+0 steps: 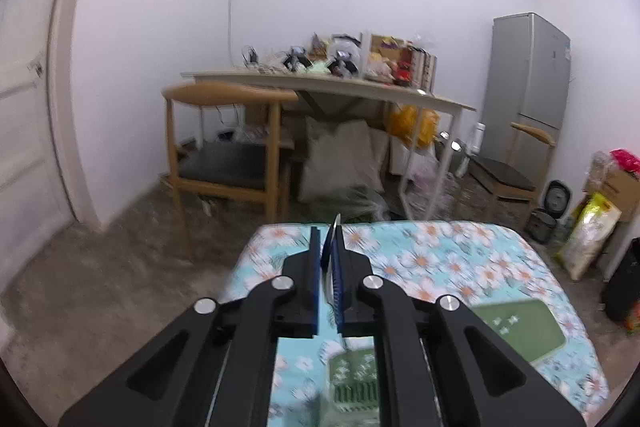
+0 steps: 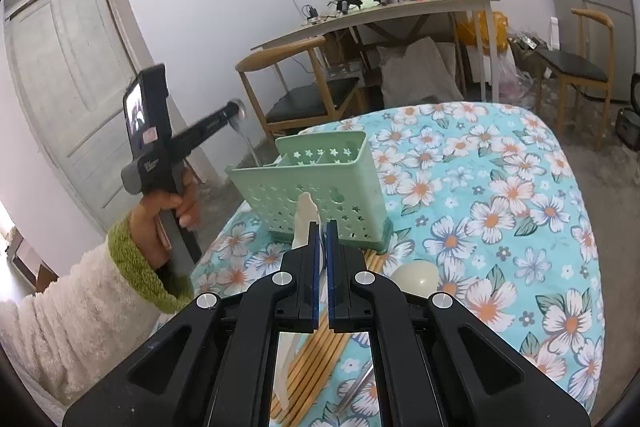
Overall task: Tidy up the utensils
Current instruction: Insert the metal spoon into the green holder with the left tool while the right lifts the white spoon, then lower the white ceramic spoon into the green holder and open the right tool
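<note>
Two grippers at a floral-cloth table [image 2: 500, 187], each pinching a utensil beside a green utensil basket [image 2: 320, 187].

Only the right wrist view shows, from left to right, a hand [image 2: 160, 223] in a fuzzy sleeve [image 2: 80, 307] carrying the left gripper [image 2: 236, 113], whose metal utensil [image 2: 246, 143] hangs handle-down just left of the basket; the left wrist view shows that gripper's jaws nearly closed on its thin upright edge. The right gripper [image 2: 323, 227], jaws closed, clamps a cream spoon [image 2: 306, 215], long axis pointing away toward the basket, above wooden chopsticks [image 2: 320, 359] lying lengthwise toward the camera.
</note>
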The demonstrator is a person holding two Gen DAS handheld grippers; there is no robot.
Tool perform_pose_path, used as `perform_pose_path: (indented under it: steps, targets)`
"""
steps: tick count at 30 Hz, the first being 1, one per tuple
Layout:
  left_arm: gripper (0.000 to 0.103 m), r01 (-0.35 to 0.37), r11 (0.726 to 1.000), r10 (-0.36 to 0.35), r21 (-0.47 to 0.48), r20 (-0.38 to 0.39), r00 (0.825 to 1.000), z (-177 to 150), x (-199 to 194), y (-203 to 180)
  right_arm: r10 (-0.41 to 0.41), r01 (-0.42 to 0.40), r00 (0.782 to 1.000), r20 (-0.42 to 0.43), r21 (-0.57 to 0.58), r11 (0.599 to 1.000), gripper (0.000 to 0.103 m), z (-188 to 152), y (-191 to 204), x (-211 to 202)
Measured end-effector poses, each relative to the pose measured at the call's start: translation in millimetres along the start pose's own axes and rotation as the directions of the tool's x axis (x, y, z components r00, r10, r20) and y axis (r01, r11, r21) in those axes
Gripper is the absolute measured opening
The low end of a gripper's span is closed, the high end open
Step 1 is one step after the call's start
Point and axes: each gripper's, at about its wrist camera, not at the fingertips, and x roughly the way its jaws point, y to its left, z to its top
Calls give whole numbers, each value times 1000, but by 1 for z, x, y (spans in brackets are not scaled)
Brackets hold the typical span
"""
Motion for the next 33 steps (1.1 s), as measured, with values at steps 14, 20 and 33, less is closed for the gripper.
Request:
perform_pose_path:
  steps: [14, 20, 33]
  targets:
    - [50, 120, 988, -123, -95, -33, 992, -3, -19, 12, -15, 15, 1000, 9, 6, 1000, 1, 3, 5, -6]
    - [62, 163, 979, -166, -125, -15, 986, -11, -50, 24, -34, 33, 997, 70, 15, 999, 1, 25, 3, -14]
    - [75, 231, 967, -251, -110, -237, 939, -128, -84, 14, -95, 94, 924, 371, 21, 995, 1, 124, 8, 3]
